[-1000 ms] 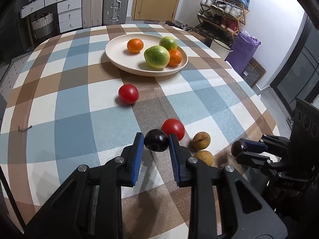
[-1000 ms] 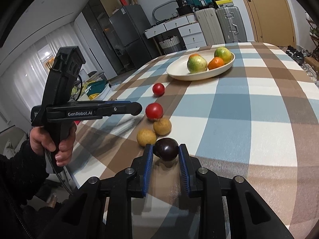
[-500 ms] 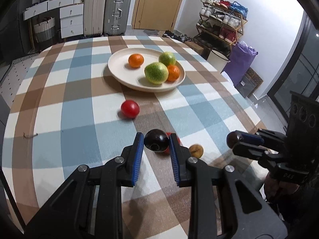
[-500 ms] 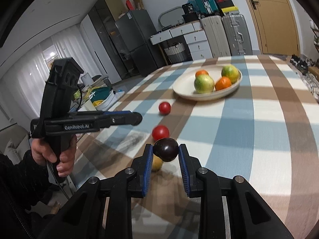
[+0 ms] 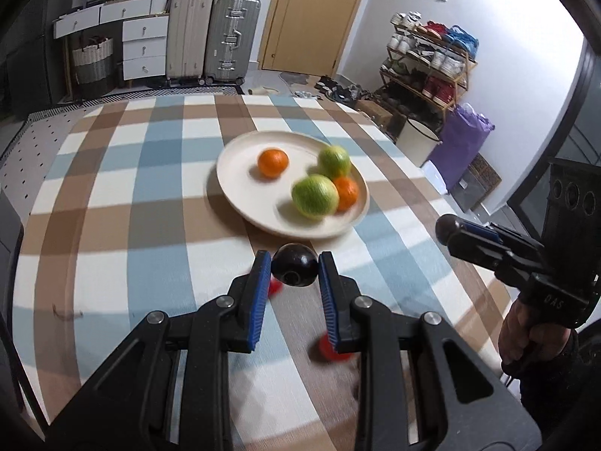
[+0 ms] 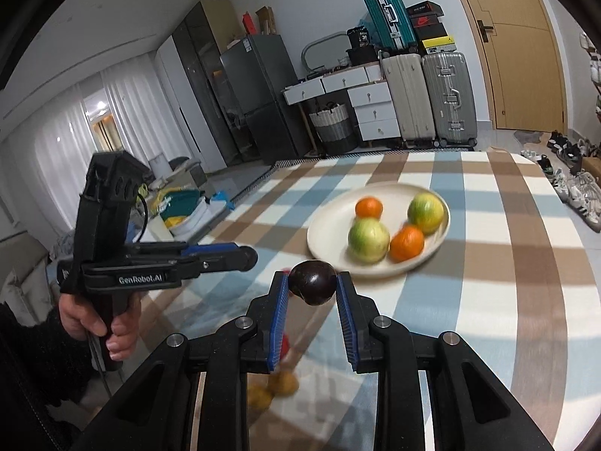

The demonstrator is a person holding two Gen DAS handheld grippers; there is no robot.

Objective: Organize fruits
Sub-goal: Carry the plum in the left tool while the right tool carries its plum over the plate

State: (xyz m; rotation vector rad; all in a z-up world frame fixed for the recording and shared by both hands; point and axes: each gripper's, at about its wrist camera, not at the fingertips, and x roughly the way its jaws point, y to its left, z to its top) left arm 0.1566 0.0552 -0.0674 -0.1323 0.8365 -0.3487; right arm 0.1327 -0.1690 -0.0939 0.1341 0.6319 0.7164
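Note:
My left gripper (image 5: 295, 270) is shut on a dark purple fruit (image 5: 295, 268) and holds it above the checked table, short of the cream plate (image 5: 240, 195). The plate holds two oranges (image 5: 273, 162) and two green fruits (image 5: 314, 196). My right gripper (image 6: 312, 287) is shut on a second dark purple fruit (image 6: 312, 286), also in the air near the plate (image 6: 326, 233). Two red tomatoes (image 5: 334, 349) lie on the table under the left gripper. Two yellow-brown fruits (image 6: 281, 383) lie under the right gripper.
The right gripper shows at the right edge of the left wrist view (image 5: 443, 229), and the left gripper at the left of the right wrist view (image 6: 246, 259). Suitcases (image 5: 231, 37), drawers and a shoe rack (image 5: 424, 71) stand beyond the table.
Both grippers have risen and moved toward the plate, each carrying its dark fruit. The loose fruits on the table have dropped lower in both views.

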